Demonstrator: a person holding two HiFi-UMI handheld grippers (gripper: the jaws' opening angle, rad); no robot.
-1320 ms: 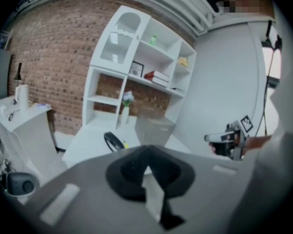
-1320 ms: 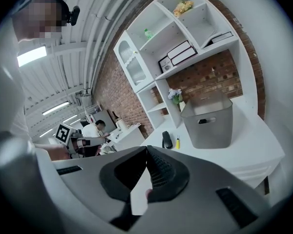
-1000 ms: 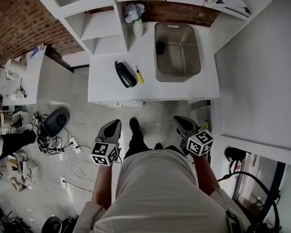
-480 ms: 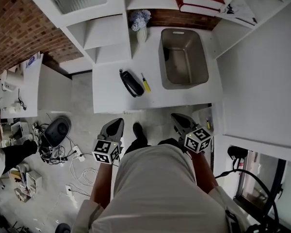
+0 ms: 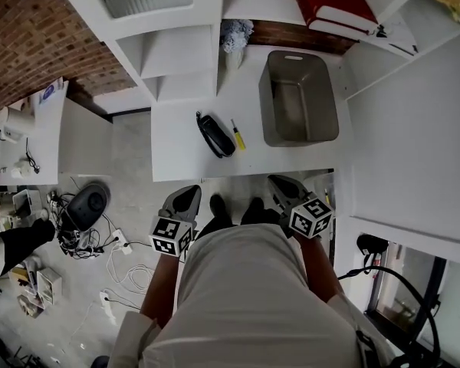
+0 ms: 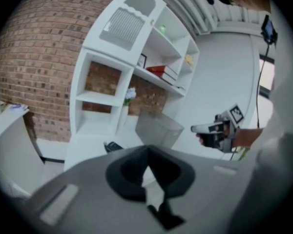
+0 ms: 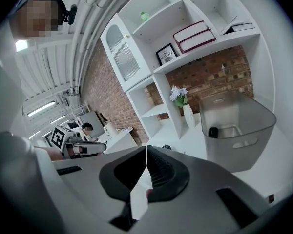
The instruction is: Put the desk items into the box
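A white desk (image 5: pixel 182 153) stands against a brick wall under white shelving. On its right half stands an open grey rectangular plastic box (image 5: pixel 300 107), with one short end towards the wall. The person stands in front of the desk's near edge and holds both tools low, over the floor and well apart from everything on the desk. The left gripper (image 5: pixel 190 191) has its jaws pressed together with nothing between them. The right gripper (image 5: pixel 275 180) is also closed and empty. Left of the box, a black oblong stapler-like object (image 5: pixel 215 135) lies on the desk. Just beside it, on the box's side, lies a small yellow-handled screwdriver (image 5: pixel 238 136). A small black item (image 7: pixel 213 131) already lies inside the box, at its far end.
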